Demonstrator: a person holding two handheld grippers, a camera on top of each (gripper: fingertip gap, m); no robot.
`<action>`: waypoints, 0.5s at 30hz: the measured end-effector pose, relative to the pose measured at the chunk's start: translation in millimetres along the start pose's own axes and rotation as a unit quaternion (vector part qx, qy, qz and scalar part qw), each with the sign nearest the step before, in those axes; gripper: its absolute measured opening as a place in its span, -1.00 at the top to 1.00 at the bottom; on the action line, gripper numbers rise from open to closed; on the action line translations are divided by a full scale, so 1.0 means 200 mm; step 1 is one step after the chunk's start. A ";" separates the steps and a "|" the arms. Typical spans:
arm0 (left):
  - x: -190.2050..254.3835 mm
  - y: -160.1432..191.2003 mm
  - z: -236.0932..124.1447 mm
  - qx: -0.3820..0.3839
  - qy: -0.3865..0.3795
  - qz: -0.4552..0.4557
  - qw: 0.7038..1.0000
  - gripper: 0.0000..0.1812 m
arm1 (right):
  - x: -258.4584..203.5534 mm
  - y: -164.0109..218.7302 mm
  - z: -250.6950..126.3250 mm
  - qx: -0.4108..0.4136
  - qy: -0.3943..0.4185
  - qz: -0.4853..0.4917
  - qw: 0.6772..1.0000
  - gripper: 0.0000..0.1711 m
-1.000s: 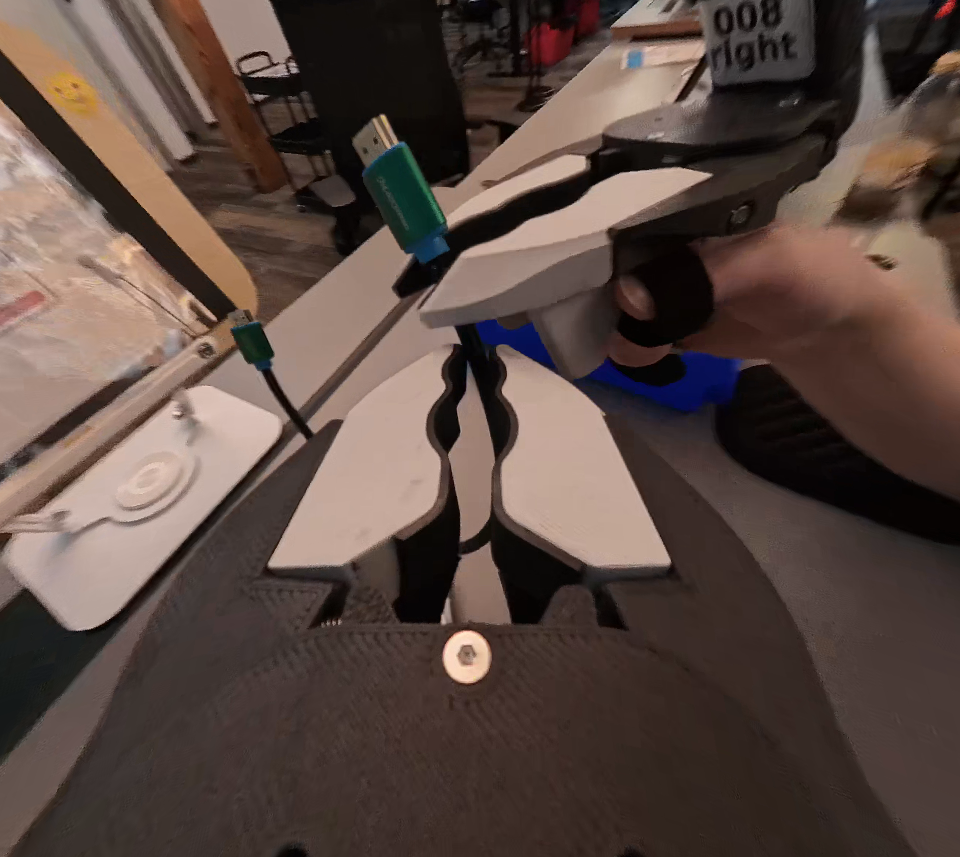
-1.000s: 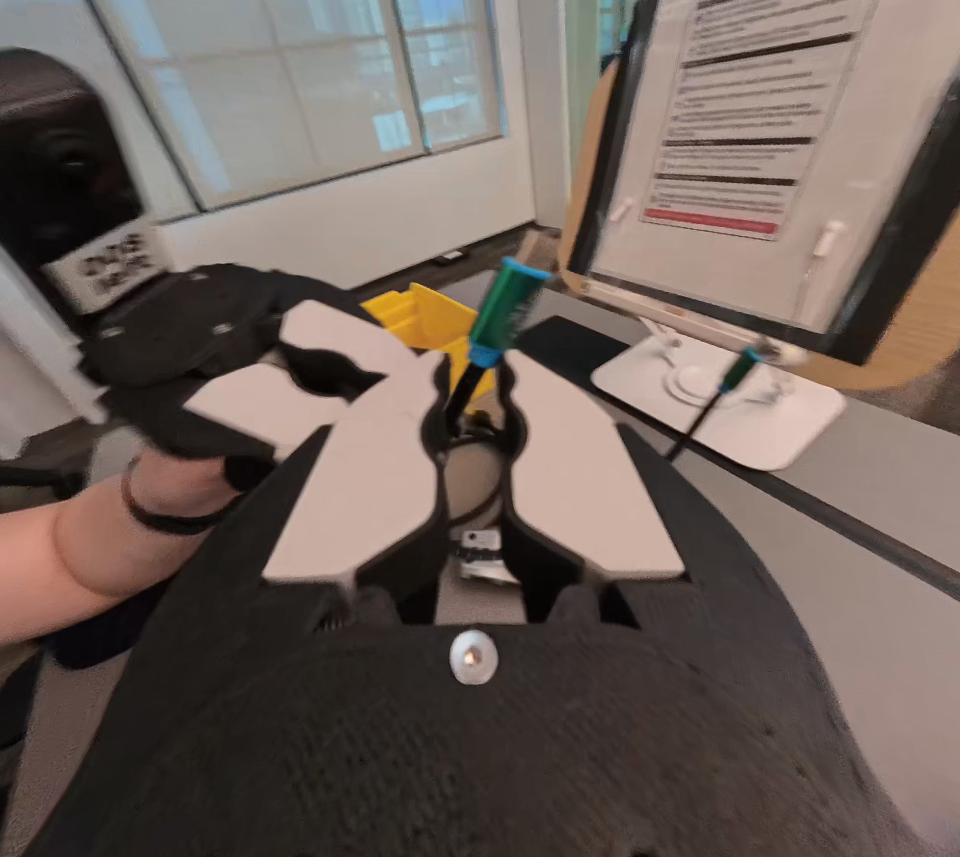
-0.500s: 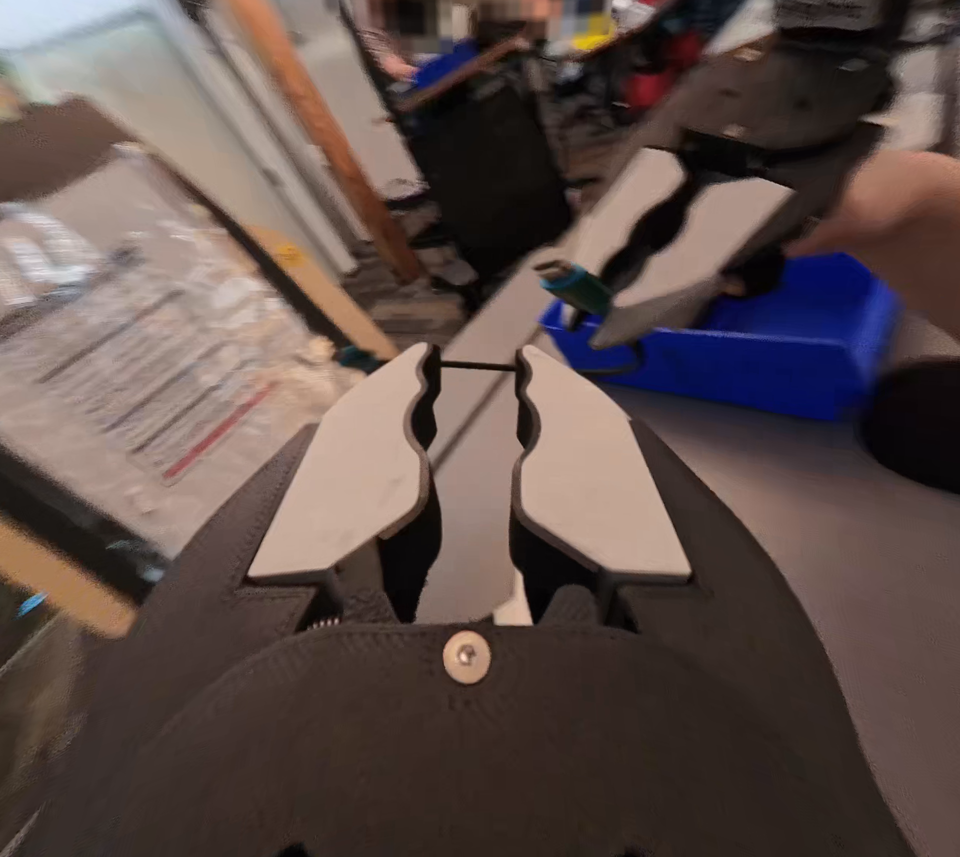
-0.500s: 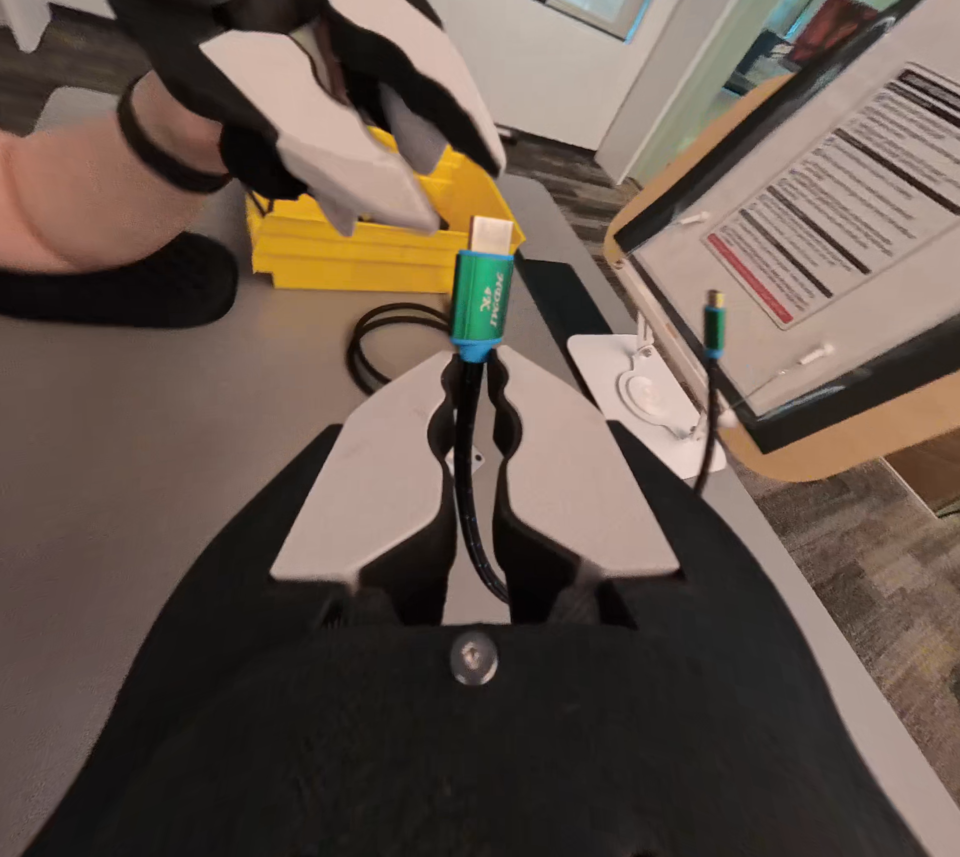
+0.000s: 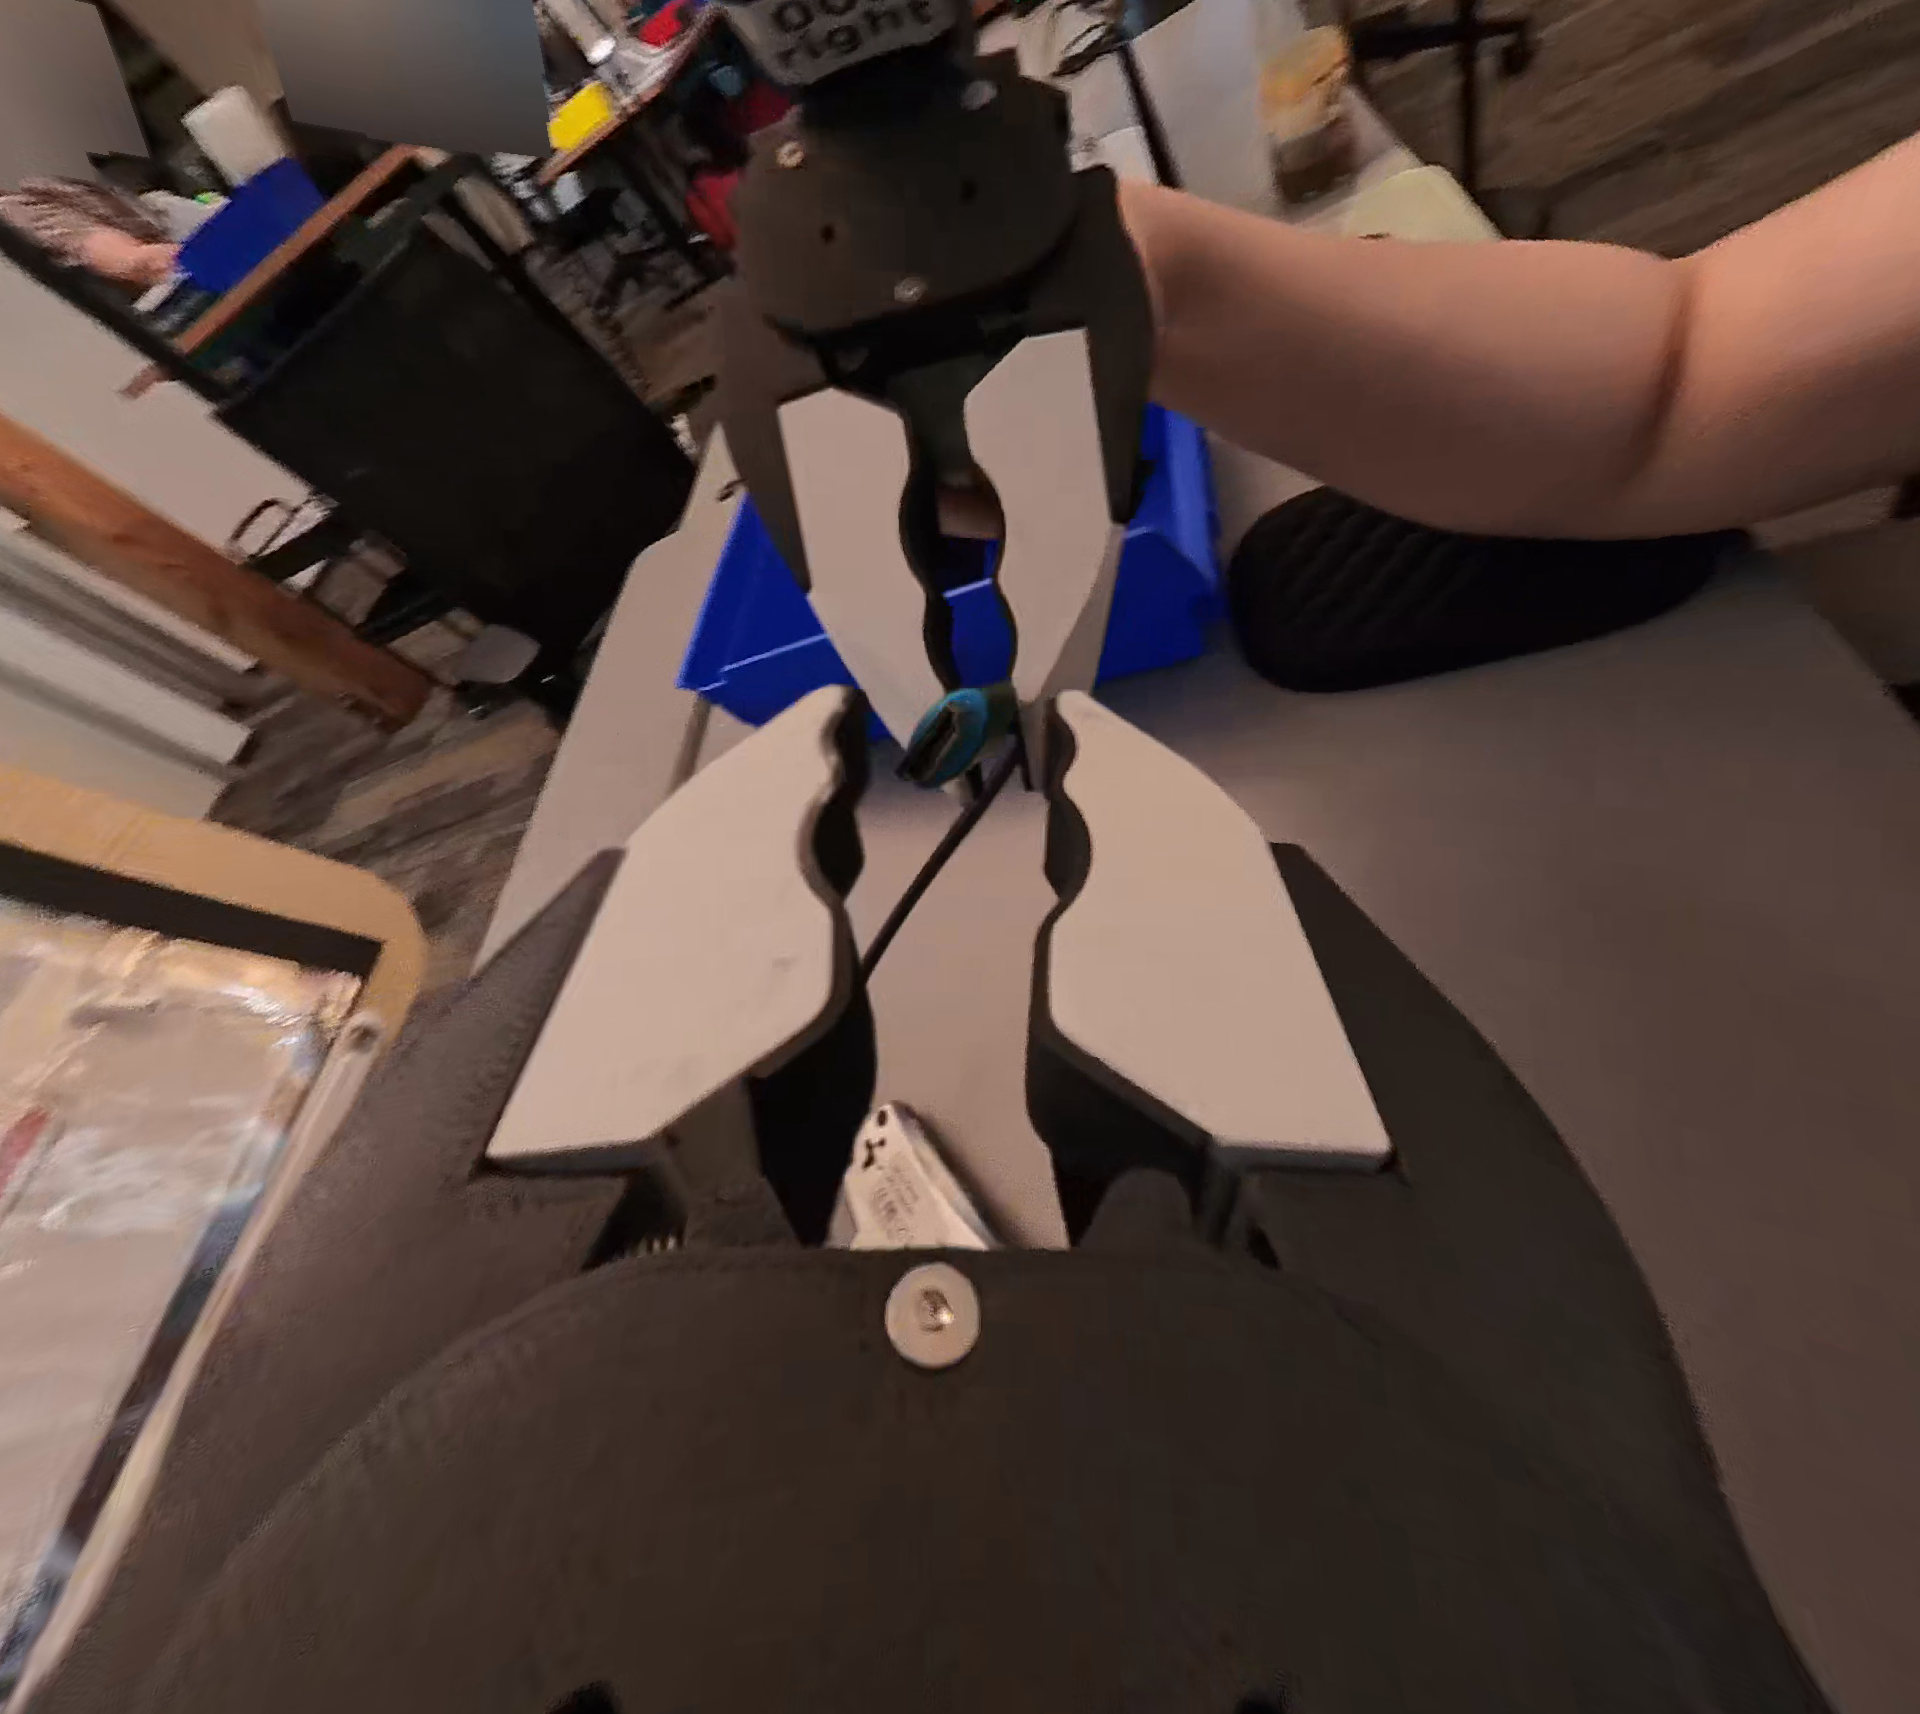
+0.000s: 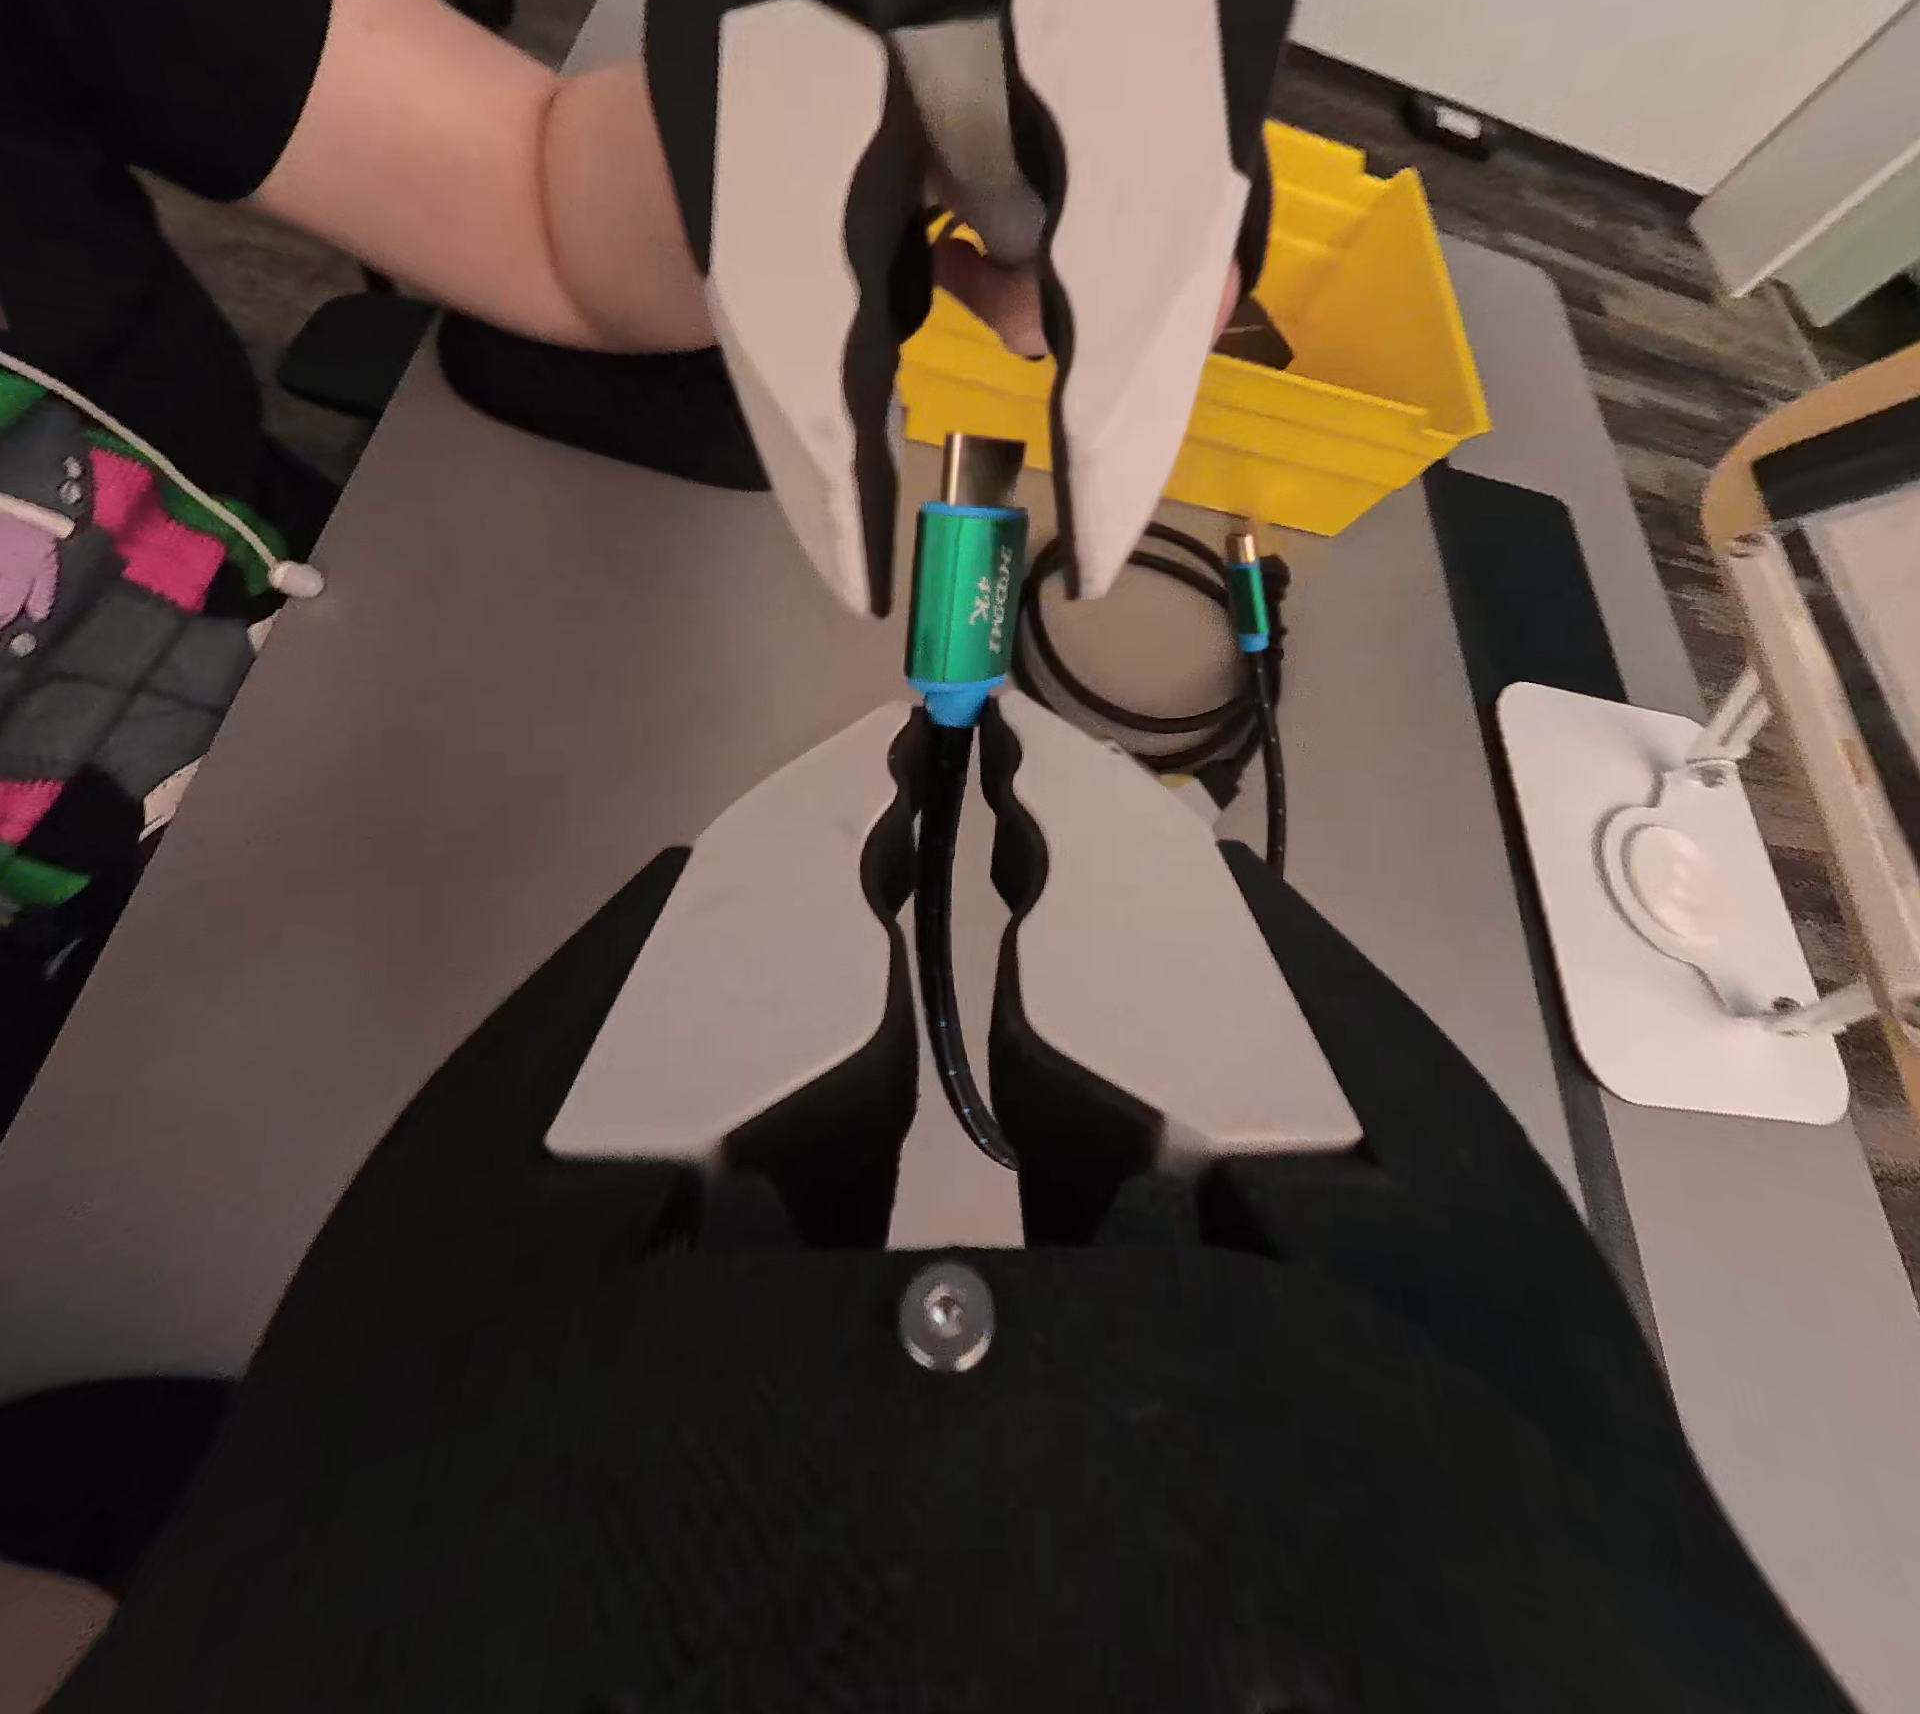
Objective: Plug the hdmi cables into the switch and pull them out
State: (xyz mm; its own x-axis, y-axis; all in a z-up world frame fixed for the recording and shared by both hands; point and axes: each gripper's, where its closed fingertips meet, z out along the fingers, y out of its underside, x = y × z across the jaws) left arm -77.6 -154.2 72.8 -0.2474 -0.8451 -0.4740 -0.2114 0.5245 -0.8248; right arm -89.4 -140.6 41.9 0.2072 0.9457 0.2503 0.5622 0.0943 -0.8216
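My right gripper [image 6: 956,719] is shut on a black braided HDMI cable [image 6: 940,937] just behind its green plug [image 6: 966,594], which points away from me above the grey table [image 6: 520,729]. My left gripper [image 5: 951,719] is open and faces the right one tip to tip. Its fingers [image 6: 810,376] straddle the plug without closing on it. In the left wrist view the plug [image 5: 940,734] sits between my left fingertips, with the right gripper [image 5: 966,729] behind it. A small white switch box [image 5: 914,1191] lies on the table under the left gripper.
A coiled black cable [image 6: 1143,729] with a second green plug [image 6: 1247,594] lies in front of a yellow bin [image 6: 1351,417]. A blue bin [image 5: 1153,594] stands behind the right gripper. A white stand base [image 6: 1662,916] holds a framed sheet at the table edge. A person's forearm [image 5: 1455,376] rests on a black pad [image 5: 1403,594].
My left gripper let go of the cable, opened wider and swung round to face the right gripper. The right gripper kept the cable and brought the plug between the left fingers.
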 end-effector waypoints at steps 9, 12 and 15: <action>0.06 0.04 0.01 -0.021 0.041 0.009 0.999 0.84 | -0.04 0.02 0.04 -0.015 -0.028 0.001 0.999 0.89; 0.04 0.02 0.00 -0.028 0.045 -0.019 0.998 0.85 | 0.00 -0.02 0.02 0.010 0.005 -0.019 1.000 0.88; -0.02 -0.06 -0.07 0.013 0.045 -0.079 0.996 0.87 | -0.02 -0.12 -0.06 0.078 0.025 -0.081 0.993 0.63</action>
State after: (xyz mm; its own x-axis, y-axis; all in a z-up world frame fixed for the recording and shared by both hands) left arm -87.7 -155.3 89.8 -0.2973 -0.9036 -0.3085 -0.2297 0.3813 -0.8954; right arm -94.9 -150.9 66.6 0.1655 0.8980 0.4077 0.4614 0.2949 -0.8368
